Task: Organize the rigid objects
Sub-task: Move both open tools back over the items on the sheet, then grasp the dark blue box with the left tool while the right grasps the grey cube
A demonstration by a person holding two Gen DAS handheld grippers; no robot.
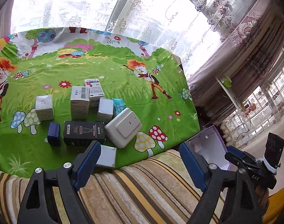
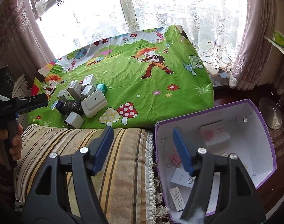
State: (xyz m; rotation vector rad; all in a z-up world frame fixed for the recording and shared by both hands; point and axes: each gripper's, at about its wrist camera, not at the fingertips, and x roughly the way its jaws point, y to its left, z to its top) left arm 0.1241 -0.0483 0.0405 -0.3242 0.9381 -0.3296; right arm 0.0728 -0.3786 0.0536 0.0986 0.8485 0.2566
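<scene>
Several small boxes cluster on the green cartoon cloth (image 1: 108, 71): a black box (image 1: 84, 133), a white switch-like device (image 1: 124, 127), a dark blue box (image 1: 53, 133), a white box (image 1: 106, 156) at the cloth's near edge, and grey-white cartons (image 1: 79, 102). My left gripper (image 1: 140, 160) is open and empty above the striped cushion, just short of the white box. My right gripper (image 2: 142, 147) is open and empty over the cushion's edge beside the purple box (image 2: 261, 112), which holds a pink-printed carton (image 2: 214, 134), a pink binder clip (image 2: 174, 159) and small packets.
The striped cushion (image 2: 104, 149) lies between me and the cloth. Lace curtains and a window stand behind the table. A lamp base (image 2: 270, 113) stands on the floor at the right. The purple box also shows in the left wrist view (image 1: 209, 145).
</scene>
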